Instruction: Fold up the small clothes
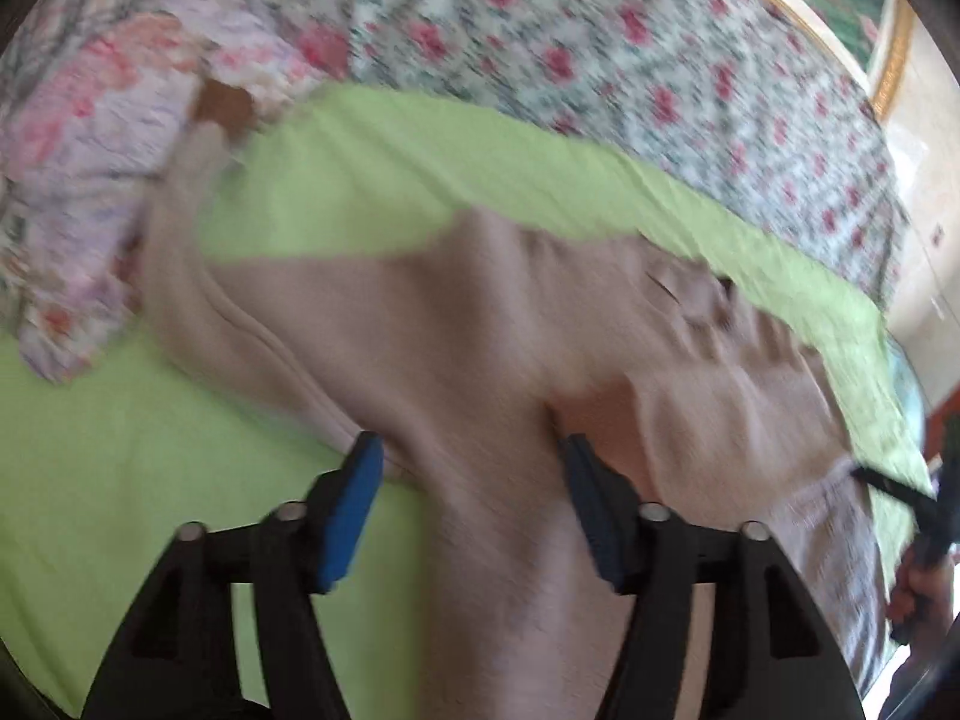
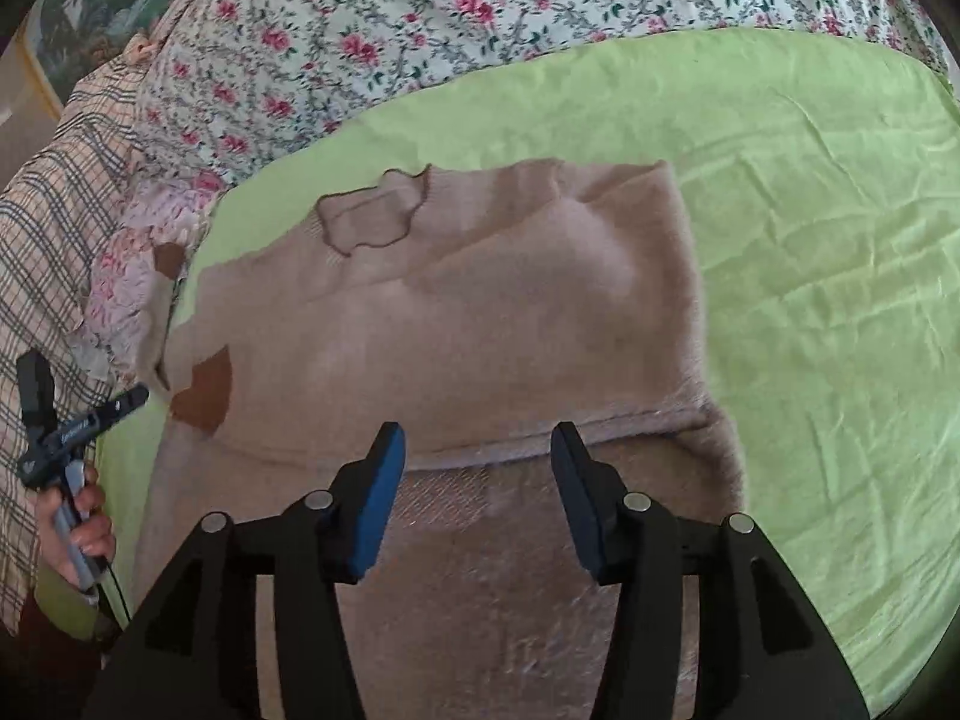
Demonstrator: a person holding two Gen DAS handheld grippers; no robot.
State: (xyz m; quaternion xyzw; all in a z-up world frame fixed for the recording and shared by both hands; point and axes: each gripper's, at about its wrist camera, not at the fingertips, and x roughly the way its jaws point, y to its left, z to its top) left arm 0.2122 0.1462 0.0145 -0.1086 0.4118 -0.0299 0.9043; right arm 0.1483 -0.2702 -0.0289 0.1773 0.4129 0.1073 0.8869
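Observation:
A beige knitted sweater (image 2: 480, 300) lies on a light green sheet (image 2: 810, 240), its upper part folded over the lower, with a brown patch (image 2: 204, 390) at its left side. My right gripper (image 2: 477, 432) hovers open over the folded edge, with nothing pressed between its blue pads. In the blurred left wrist view, my left gripper (image 1: 471, 444) is open above the sweater (image 1: 468, 312), with cloth below the gap and not pinched. The left gripper (image 2: 84, 384) also shows at the left edge of the right wrist view, open in a person's hand (image 2: 78, 534).
A pink floral garment (image 2: 138, 252) lies crumpled left of the sweater. A rose-print quilt (image 2: 420, 12) covers the bed behind, with a plaid cloth (image 2: 48, 210) at far left. Bare green sheet stretches to the right of the sweater.

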